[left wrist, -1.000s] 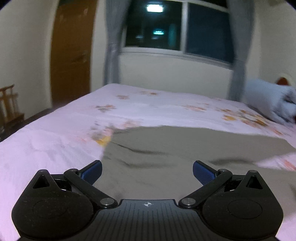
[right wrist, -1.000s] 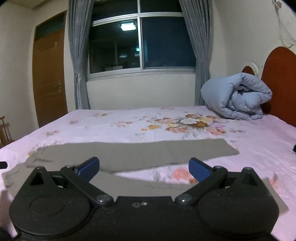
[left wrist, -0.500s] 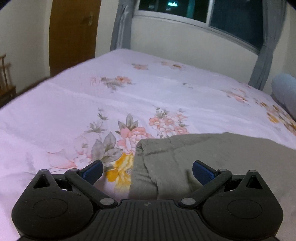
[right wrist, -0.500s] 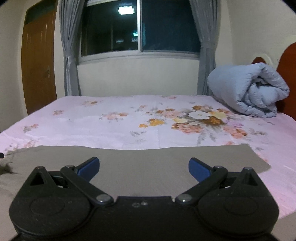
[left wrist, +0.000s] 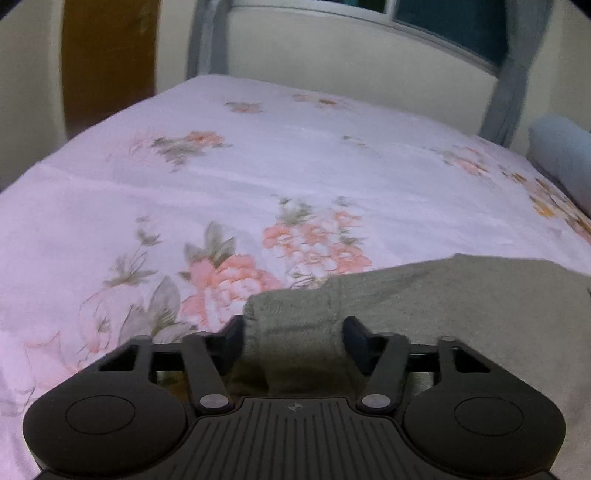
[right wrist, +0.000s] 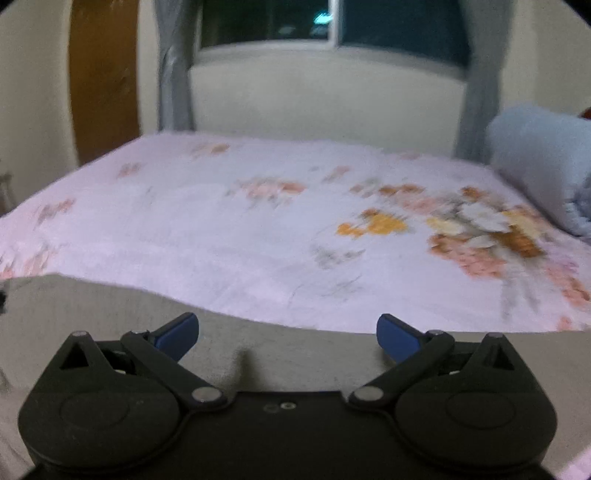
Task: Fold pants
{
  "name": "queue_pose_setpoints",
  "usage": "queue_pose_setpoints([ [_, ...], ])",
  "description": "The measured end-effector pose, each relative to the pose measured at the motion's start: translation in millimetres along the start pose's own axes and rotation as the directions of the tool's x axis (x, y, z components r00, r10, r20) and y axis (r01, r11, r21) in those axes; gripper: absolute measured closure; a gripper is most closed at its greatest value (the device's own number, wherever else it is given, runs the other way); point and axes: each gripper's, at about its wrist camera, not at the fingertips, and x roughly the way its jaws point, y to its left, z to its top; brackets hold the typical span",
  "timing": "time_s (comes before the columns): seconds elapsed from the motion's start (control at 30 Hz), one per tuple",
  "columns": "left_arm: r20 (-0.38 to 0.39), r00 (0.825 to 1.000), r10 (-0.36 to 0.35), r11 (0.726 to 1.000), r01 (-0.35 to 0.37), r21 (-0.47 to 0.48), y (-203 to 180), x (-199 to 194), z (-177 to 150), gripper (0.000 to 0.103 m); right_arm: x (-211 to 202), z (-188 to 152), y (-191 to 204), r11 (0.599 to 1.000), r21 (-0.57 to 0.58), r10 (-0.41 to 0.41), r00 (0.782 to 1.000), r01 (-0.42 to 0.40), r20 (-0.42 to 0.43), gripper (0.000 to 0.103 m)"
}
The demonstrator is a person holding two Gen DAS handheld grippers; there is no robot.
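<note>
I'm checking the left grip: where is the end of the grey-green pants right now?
In the left wrist view, the grey-green pants end lies bunched between the left gripper fingers, low and central, on the pink floral bedsheet.

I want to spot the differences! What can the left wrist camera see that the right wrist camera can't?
Only the left wrist view shows the end of the grey pants bunched between the left gripper, whose fingers have just been closing on it.

Only the right wrist view shows the right gripper open above flat cloth, plus orange and yellow flowers.

Both show the pink flowered bed sheet, brown door, window, grey curtains and blue quilt.
</note>
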Motion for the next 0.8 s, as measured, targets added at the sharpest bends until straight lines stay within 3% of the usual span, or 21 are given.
queue_pose_setpoints([
  [0.07, 0.027, 0.999, -0.038, 0.999, 0.038, -0.034, 5, -8, -1, 0.065, 11, 1, -4, 0.999, -0.024, 0.037, 0.999, -0.037, -0.020, 0.006],
  [0.17, 0.076, 0.994, -0.079, 0.994, 0.084, -0.064, 9, -22, -2, 0.071, 26, 1, -8, 0.992, -0.064, 0.107, 0.993, -0.110, -0.058, 0.011],
  [0.33, 0.171, 0.978, -0.119, 0.986, 0.137, -0.095, 11, -53, 2, 0.073, 50, 2, -15, 0.976, -0.132, 0.153, 0.978, -0.172, -0.140, 0.028],
  [0.53, 0.178, 0.973, -0.147, 0.983, 0.163, -0.079, 16, -72, 6, 0.073, 67, 1, -16, 0.928, -0.272, 0.196, 0.955, -0.254, -0.221, 0.032],
  [0.57, 0.173, 0.974, -0.148, 0.984, 0.163, -0.077, 16, -73, 7, 0.073, 69, 1, -16, 0.918, -0.278, 0.219, 0.946, -0.283, -0.241, 0.037],
  [0.6, 0.165, 0.975, -0.149, 0.984, 0.163, -0.076, 16, -73, 8, 0.073, 69, 1, -16, 0.909, -0.279, 0.241, 0.937, -0.309, -0.251, 0.050],
  [0.67, 0.159, 0.976, -0.150, 0.984, 0.163, -0.073, 15, -73, 9, 0.073, 63, 2, -10, 0.893, -0.311, 0.251, 0.935, -0.324, -0.252, 0.103],
  [0.8, 0.165, 0.973, -0.161, 0.982, 0.174, -0.071, 18, -79, 9, 0.073, 38, 3, -3, 0.885, -0.363, 0.230, 0.952, -0.291, -0.204, 0.103],
])
